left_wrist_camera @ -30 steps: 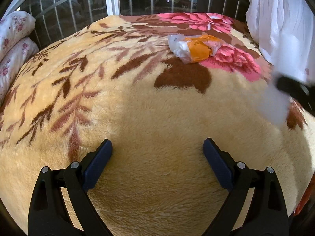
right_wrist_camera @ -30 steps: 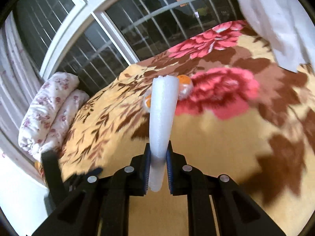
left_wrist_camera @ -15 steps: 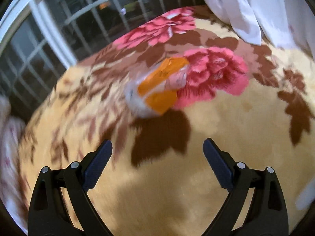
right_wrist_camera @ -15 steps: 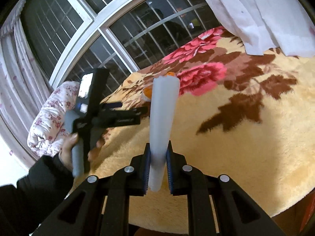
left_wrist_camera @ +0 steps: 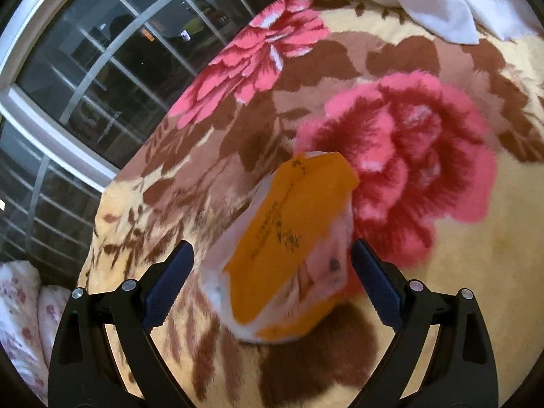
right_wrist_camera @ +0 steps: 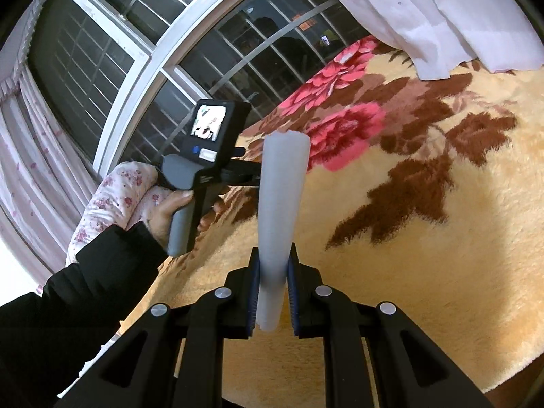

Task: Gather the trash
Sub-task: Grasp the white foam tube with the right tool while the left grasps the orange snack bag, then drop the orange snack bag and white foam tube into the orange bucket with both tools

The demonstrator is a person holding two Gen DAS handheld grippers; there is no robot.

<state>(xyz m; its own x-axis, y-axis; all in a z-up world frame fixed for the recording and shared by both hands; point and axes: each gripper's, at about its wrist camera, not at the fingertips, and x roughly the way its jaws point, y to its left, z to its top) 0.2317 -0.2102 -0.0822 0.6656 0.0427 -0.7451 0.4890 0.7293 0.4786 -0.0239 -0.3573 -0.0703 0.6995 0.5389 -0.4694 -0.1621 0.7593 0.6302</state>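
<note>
We count two trash items: our clenched right claw (right_wrist_camera: pixel 271 292) grips one white foam strip (right_wrist_camera: pixel 278 217); our released left claw (left_wrist_camera: pixel 268 277) straddles one orange-and-white wrapper (left_wrist_camera: pixel 289 238) on the bed (left_wrist_camera: pixel 476 272).

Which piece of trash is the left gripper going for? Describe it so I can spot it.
Look at the flowered blanket on the bed, beside its big pink flower. A crumpled clear bag lies between the open left gripper fingers; its orange label marks it out.

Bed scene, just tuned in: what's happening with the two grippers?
A person is clearing trash off a floral blanket. The right gripper is shut on a white foam strip. The left gripper is open, its fingers on either side of an orange-and-white plastic wrapper lying on the blanket, not yet gripped.
</note>
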